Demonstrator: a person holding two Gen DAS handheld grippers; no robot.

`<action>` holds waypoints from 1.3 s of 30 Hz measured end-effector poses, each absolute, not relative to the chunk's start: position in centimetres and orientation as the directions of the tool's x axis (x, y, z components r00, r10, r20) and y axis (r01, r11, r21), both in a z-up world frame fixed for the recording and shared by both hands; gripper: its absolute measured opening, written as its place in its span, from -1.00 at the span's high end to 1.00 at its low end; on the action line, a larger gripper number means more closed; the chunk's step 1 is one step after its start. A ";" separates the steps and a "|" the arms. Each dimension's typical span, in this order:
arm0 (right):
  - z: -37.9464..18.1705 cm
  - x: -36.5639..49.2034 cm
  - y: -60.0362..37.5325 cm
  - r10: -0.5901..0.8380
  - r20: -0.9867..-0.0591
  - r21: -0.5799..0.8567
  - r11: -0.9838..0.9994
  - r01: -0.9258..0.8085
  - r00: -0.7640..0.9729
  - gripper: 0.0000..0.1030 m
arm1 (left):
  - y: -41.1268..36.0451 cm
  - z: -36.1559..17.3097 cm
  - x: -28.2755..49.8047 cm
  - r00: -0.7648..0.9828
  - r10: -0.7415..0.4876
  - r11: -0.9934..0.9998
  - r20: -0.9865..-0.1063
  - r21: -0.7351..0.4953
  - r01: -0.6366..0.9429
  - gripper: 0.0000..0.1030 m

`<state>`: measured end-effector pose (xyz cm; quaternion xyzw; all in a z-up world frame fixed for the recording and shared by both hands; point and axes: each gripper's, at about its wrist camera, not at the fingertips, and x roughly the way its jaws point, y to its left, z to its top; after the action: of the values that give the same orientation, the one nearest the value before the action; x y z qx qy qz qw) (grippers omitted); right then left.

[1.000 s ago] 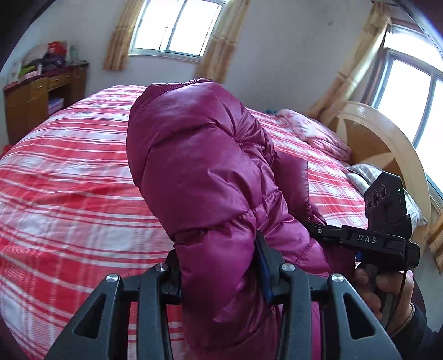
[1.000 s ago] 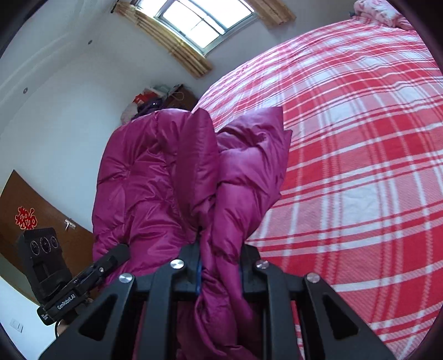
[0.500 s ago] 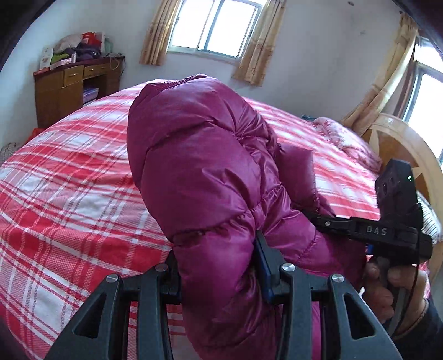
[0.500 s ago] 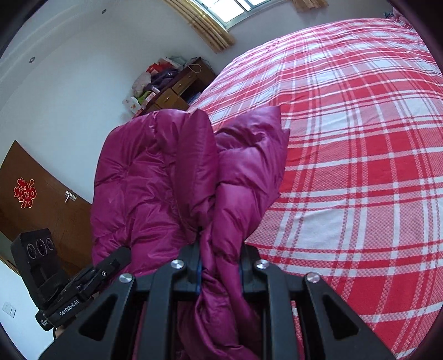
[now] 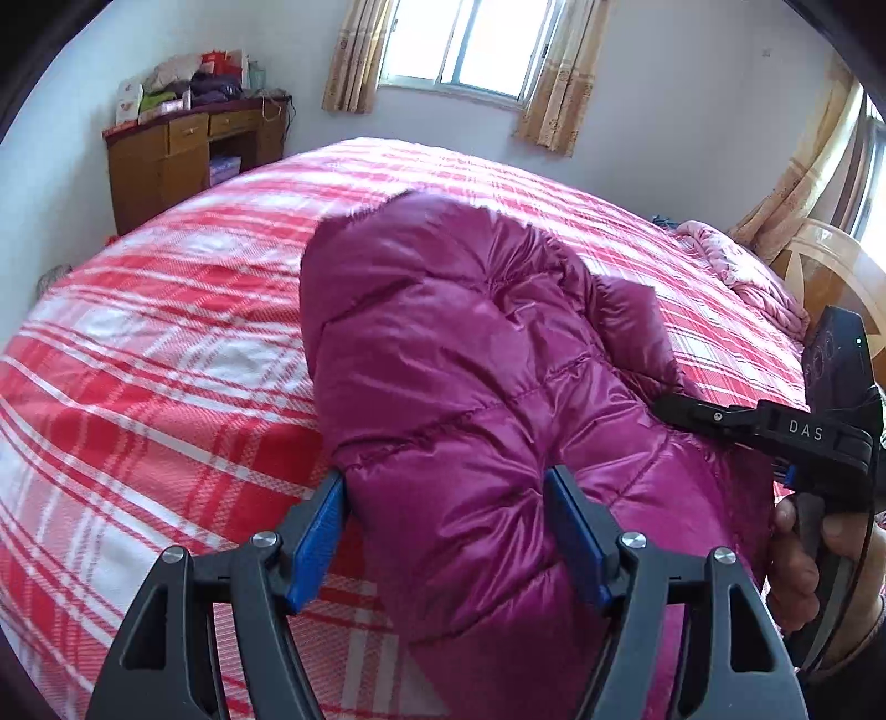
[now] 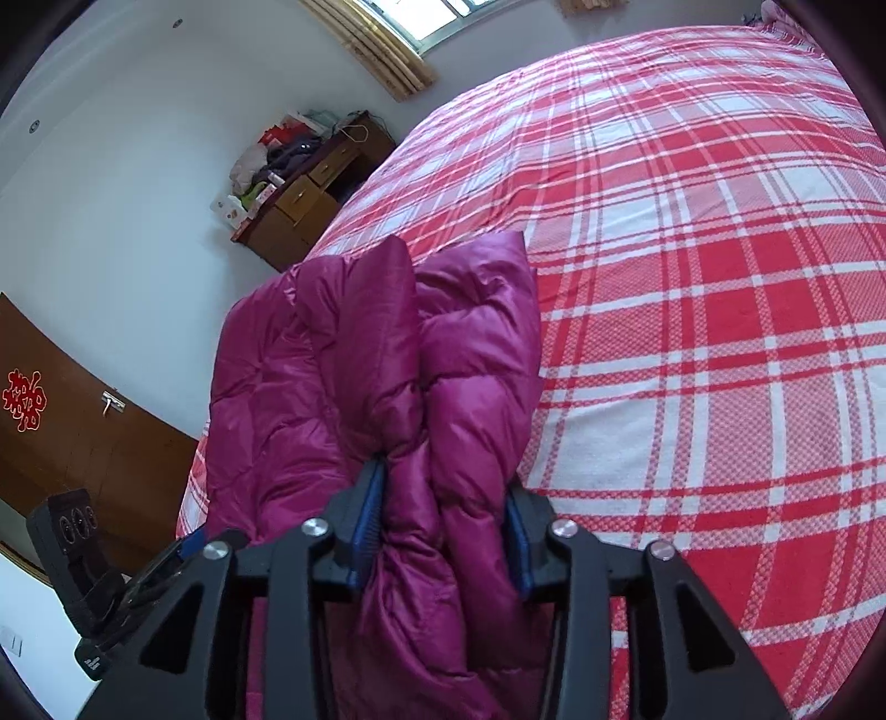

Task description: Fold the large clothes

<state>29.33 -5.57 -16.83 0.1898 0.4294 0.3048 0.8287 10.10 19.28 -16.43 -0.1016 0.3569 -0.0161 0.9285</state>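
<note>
A magenta puffer jacket (image 5: 459, 354) lies bunched on the red-and-white plaid bed (image 5: 166, 343). My left gripper (image 5: 448, 504) has its blue-padded jaws spread wide, with the jacket's near edge lying loose between them. My right gripper (image 6: 443, 504) also has its jaws parted around a fold of the jacket (image 6: 387, 354), the pads beside the cloth. The right gripper shows in the left wrist view (image 5: 775, 437) at the jacket's right side, held by a hand. The left gripper shows in the right wrist view (image 6: 144, 576) at the lower left.
A wooden desk (image 5: 194, 149) piled with bags stands by the far wall under a curtained window (image 5: 470, 44). A pink blanket (image 5: 736, 266) and a wooden headboard (image 5: 830, 266) are at the right. A brown door (image 6: 66, 421) is at the left in the right wrist view.
Both grippers have opened and let go of the jacket. The jacket has come down from being held up and now rests on the bed.
</note>
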 end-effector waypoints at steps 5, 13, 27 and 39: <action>-13.8 26.0 -6.9 0.620 -0.558 0.520 0.779 -0.350 0.551 -0.26 | 19.5 -13.2 7.6 0.816 -0.059 0.986 -0.576 -0.163 -0.044 -0.40; -8.0 20.6 -7.0 0.578 -0.482 0.408 0.813 -0.414 0.659 -0.50 | 18.7 -8.4 4.6 0.878 -0.079 0.988 -0.471 -0.157 0.005 -0.47; -4.2 14.8 -7.8 0.513 -0.399 0.325 0.854 -0.407 0.760 -0.67 | 18.3 -4.8 1.9 0.920 -0.064 0.989 -0.387 -0.151 0.005 -0.63; -3.5 13.2 -7.7 0.504 -0.384 0.293 0.861 -0.415 0.774 -0.76 | 18.2 -4.3 1.2 0.927 -0.064 0.989 -0.368 -0.147 0.010 -0.66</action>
<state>13.21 -7.67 -3.49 0.0963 0.2300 0.2454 0.9368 1.19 18.20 -4.28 -0.0714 0.1895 -0.0188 0.9791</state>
